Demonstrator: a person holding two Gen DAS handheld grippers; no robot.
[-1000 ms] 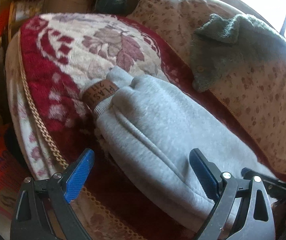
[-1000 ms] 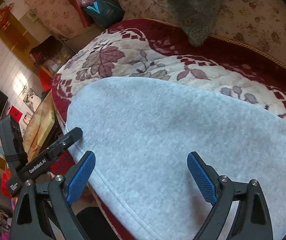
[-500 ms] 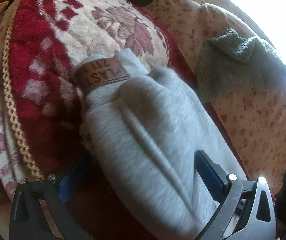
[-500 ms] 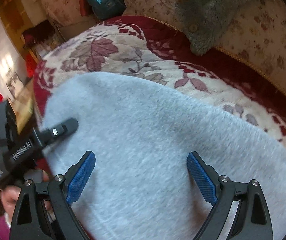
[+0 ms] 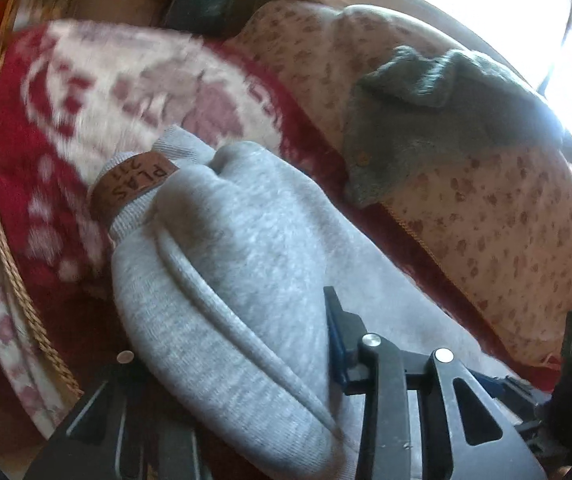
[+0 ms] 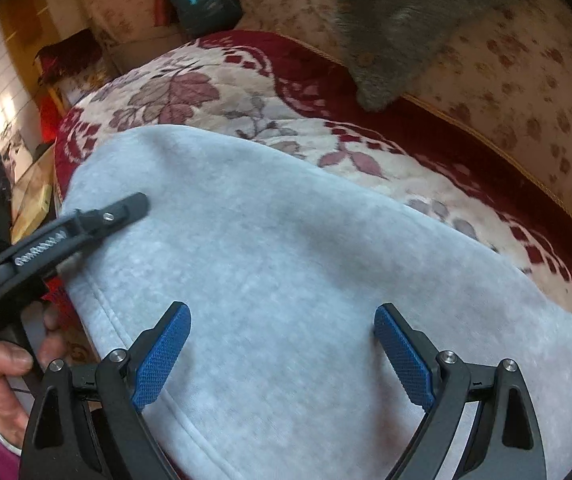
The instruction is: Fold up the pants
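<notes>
Light grey sweatpants (image 5: 230, 264) with a brown waistband label (image 5: 134, 186) lie on a red and cream floral blanket (image 5: 86, 92). My left gripper (image 5: 238, 364) is closed on a thick fold of the pants; its right blue pad (image 5: 335, 344) presses the cloth and the left finger is hidden under it. In the right wrist view the pants (image 6: 286, 248) spread wide. My right gripper (image 6: 282, 354) is open just above them, holding nothing. The left gripper (image 6: 86, 224) shows at the pants' left edge there.
A grey-green knitted garment (image 5: 433, 120) lies on the spotted sofa back (image 5: 505, 240). A teal bag (image 6: 202, 0) sits beyond the blanket. The blanket's braided edge (image 5: 14, 264) drops off to the left. The person's hand (image 6: 2, 380) holds the left gripper.
My left gripper has pushed in and closed on the fold of the pants, which has bunched up. My right gripper has stayed open above the pants.
</notes>
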